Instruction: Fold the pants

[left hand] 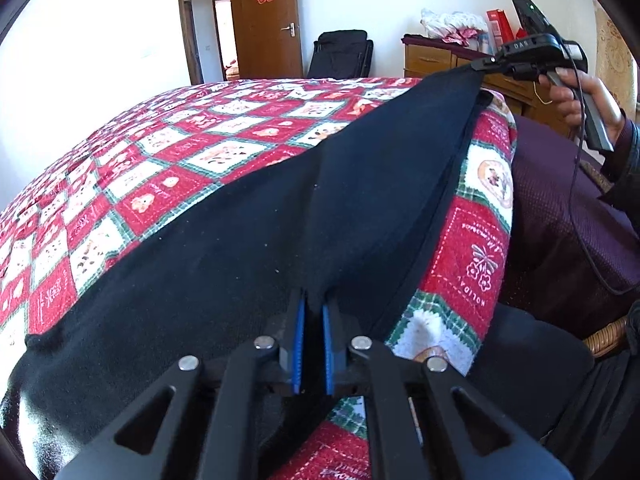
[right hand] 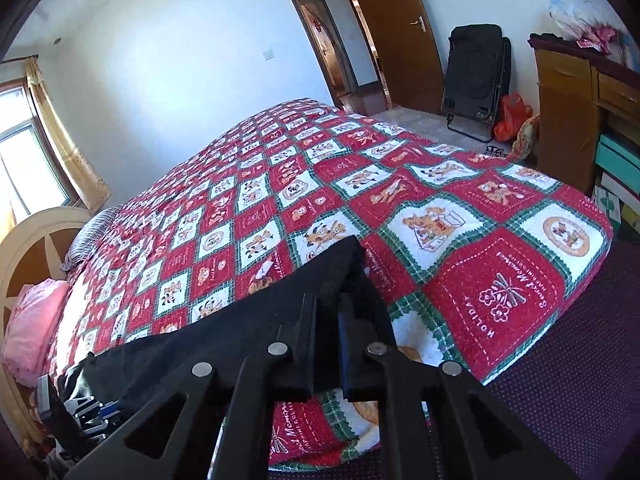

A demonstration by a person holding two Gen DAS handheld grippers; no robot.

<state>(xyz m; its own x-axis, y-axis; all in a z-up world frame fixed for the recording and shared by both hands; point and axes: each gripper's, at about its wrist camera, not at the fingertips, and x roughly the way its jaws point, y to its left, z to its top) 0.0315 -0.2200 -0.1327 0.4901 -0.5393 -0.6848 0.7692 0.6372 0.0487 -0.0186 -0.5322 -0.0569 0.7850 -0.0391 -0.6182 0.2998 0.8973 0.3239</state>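
While both grippers pinch the black pants [left hand: 224,248] along the bed's near edge, left gripper [left hand: 313,308] and right gripper [right hand: 327,312] are clamped on fabric; the checked quilt [right hand: 400,184] lies beneath, with a folded chair [right hand: 476,76] and cabinet [right hand: 568,92] beyond.

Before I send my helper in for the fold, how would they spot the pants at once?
Find the bed under the red, white and green patchwork quilt. Along its near edge lie the pants, pinched by the left hand-held gripper and the right hand-held gripper. They are the only plain black cloth on that busy quilt.
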